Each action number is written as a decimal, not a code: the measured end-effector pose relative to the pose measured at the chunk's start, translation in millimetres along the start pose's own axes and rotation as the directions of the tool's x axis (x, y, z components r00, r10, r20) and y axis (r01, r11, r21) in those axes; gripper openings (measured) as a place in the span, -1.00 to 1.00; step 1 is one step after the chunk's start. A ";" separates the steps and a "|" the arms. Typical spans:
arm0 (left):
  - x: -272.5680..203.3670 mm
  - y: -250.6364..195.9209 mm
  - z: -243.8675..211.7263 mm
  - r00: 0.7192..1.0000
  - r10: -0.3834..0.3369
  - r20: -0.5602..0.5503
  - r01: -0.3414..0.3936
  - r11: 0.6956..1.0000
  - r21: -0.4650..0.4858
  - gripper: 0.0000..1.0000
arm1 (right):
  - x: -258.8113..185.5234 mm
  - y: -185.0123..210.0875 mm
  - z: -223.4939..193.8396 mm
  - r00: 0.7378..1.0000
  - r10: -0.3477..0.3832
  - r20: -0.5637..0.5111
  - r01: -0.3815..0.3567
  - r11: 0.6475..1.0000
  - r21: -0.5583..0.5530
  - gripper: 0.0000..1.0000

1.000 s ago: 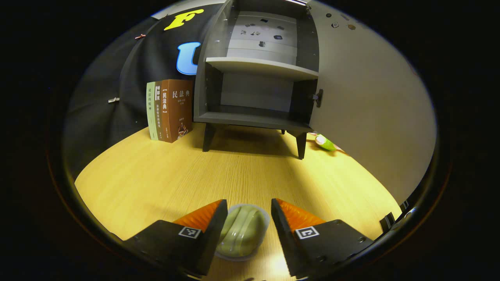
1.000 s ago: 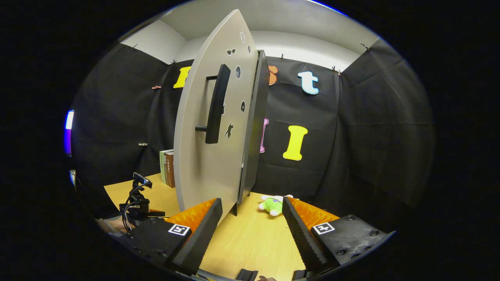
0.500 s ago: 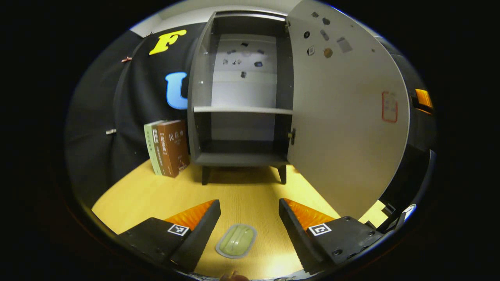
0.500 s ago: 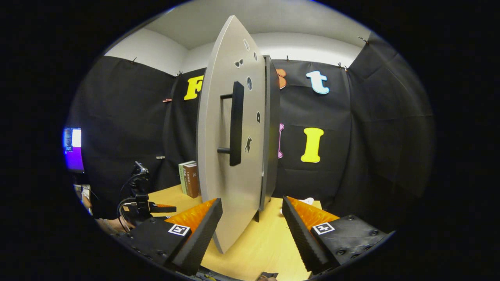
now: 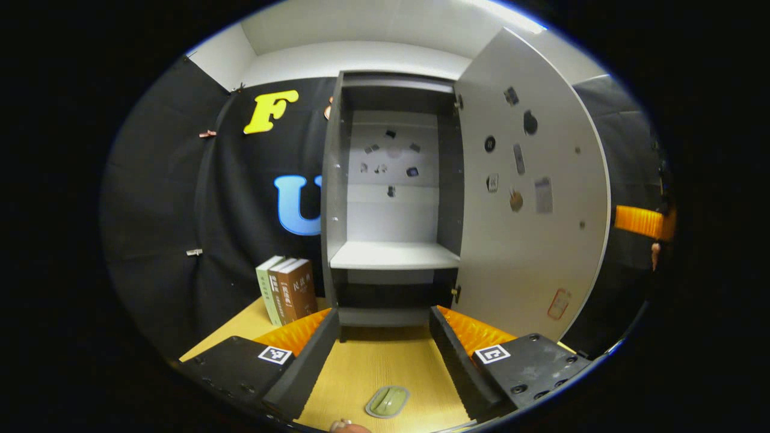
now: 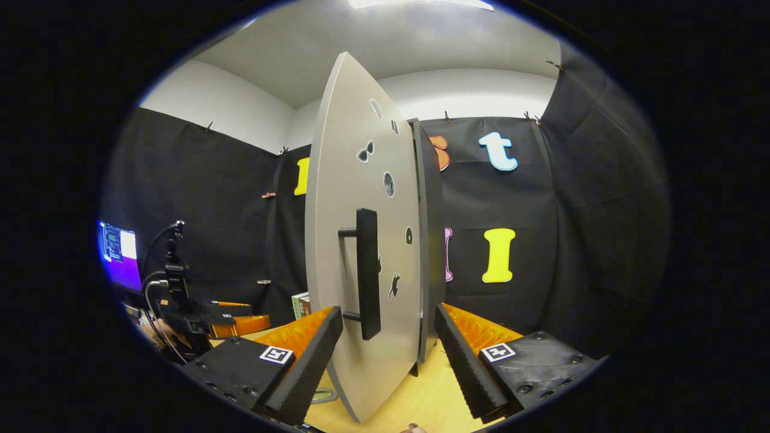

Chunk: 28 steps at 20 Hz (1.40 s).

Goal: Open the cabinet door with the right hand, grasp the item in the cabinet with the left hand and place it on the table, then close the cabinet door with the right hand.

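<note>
While both claws are gaping empty, the clear oval lidded container (image 5: 387,402), seemingly holding green food, is lying between the left gripper's (image 5: 380,355) fingers, before the open grey cabinet (image 5: 391,198).

No legible text on anything.

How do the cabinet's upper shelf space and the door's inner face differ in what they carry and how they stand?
The upper shelf space is a recessed box with stickers on its pale back wall; the door's inner face is a flat panel swung wide open, stickers scattered high and a red-outlined one low. Both are pale grey and stickered.
</note>
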State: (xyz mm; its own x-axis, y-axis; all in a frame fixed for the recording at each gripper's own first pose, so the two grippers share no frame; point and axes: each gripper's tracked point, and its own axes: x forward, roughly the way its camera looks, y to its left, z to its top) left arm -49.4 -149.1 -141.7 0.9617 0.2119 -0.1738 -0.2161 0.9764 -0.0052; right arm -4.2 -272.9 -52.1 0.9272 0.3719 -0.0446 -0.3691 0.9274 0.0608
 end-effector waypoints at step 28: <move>14.7 80.5 35.7 0.998 -0.058 0.010 0.056 0.991 0.122 0.86 | 54.2 58.2 -24.0 0.999 -0.024 -0.035 0.023 1.000 -0.019 0.94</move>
State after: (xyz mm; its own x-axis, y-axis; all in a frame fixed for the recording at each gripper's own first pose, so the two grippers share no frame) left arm -46.6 -65.9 -109.5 0.9742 0.1553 -0.1638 -0.1394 0.9847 0.1048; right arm 23.0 -197.9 -74.9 0.9329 0.3510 -0.0813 -0.3487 0.9363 0.0404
